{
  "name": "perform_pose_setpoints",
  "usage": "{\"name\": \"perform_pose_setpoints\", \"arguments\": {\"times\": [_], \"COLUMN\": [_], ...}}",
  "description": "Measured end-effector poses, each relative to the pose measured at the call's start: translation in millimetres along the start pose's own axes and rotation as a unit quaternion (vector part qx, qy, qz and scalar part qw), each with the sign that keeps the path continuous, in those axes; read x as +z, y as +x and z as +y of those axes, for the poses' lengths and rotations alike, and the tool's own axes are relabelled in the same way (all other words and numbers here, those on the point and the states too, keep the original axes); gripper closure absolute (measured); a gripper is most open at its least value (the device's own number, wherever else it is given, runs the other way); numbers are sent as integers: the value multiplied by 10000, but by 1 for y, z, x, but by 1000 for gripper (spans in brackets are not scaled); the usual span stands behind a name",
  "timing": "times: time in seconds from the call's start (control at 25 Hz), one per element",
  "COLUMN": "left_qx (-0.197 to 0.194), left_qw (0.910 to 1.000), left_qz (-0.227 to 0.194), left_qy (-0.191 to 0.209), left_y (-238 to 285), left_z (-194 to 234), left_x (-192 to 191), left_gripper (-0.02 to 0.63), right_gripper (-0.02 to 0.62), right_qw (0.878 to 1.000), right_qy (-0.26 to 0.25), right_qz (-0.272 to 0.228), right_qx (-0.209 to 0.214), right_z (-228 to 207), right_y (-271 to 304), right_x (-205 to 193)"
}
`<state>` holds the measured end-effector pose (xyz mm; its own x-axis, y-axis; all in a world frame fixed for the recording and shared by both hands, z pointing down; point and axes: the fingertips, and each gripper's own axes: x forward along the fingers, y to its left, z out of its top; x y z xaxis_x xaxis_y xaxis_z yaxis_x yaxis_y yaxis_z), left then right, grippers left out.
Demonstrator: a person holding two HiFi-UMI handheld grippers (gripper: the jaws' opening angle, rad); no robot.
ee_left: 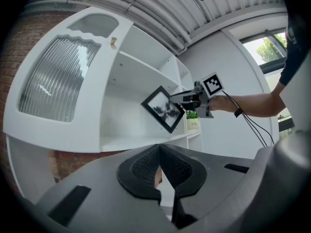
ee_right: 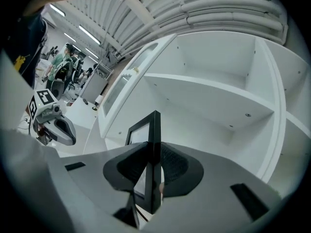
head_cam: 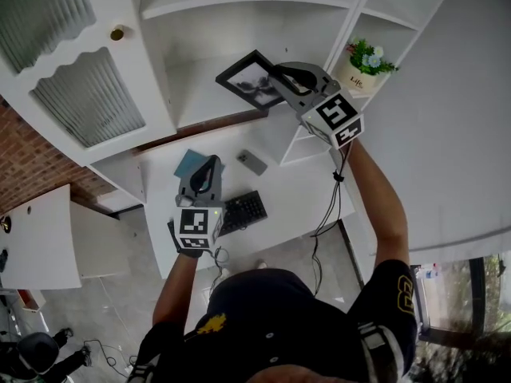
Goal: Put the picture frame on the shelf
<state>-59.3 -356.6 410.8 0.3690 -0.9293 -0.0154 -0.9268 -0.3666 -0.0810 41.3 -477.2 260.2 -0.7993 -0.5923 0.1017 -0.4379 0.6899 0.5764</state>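
Observation:
A black picture frame [head_cam: 251,79] with a dark print hangs in the air in front of the white shelf unit [head_cam: 239,2]. My right gripper [head_cam: 281,76] is shut on the frame's right edge. In the right gripper view the frame [ee_right: 151,144] stands edge-on between the jaws, facing an open shelf compartment [ee_right: 214,93]. From the left gripper view the frame [ee_left: 163,108] shows tilted like a diamond before the shelf board [ee_left: 146,140]. My left gripper [head_cam: 209,168] hangs lower over the desk, jaws shut with nothing between them.
A small potted plant [head_cam: 365,64] stands in the right side compartment. A cabinet door with ribbed glass [head_cam: 84,94] is at the left. On the white desk [head_cam: 295,190] lie a black keyboard [head_cam: 243,211], a teal pad [head_cam: 192,163] and a grey phone [head_cam: 252,162].

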Motion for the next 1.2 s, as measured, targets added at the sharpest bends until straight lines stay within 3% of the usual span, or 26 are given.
{"name": "perform_pose_setpoints", "arguments": {"times": [0.4,0.72,1.2], "left_qx": [56,102,209], "left_qw": [10000,9999,9997], "left_qz": [-8,15,9], "left_qy": [54,128,99], "left_y": [-3,-4,-3], "left_z": [-2,0,4], "left_x": [4,7,7], "left_gripper": [588,588,588], "right_gripper": [516,516,516], "right_qw": [9984,9961,9869], "right_qy": [-96,-296,-907], "right_qz": [162,379,819], "right_qx": [542,743,1056], "right_z": [-25,-38,-37], "right_y": [33,57,91], "right_x": [0,-2,-10]}}
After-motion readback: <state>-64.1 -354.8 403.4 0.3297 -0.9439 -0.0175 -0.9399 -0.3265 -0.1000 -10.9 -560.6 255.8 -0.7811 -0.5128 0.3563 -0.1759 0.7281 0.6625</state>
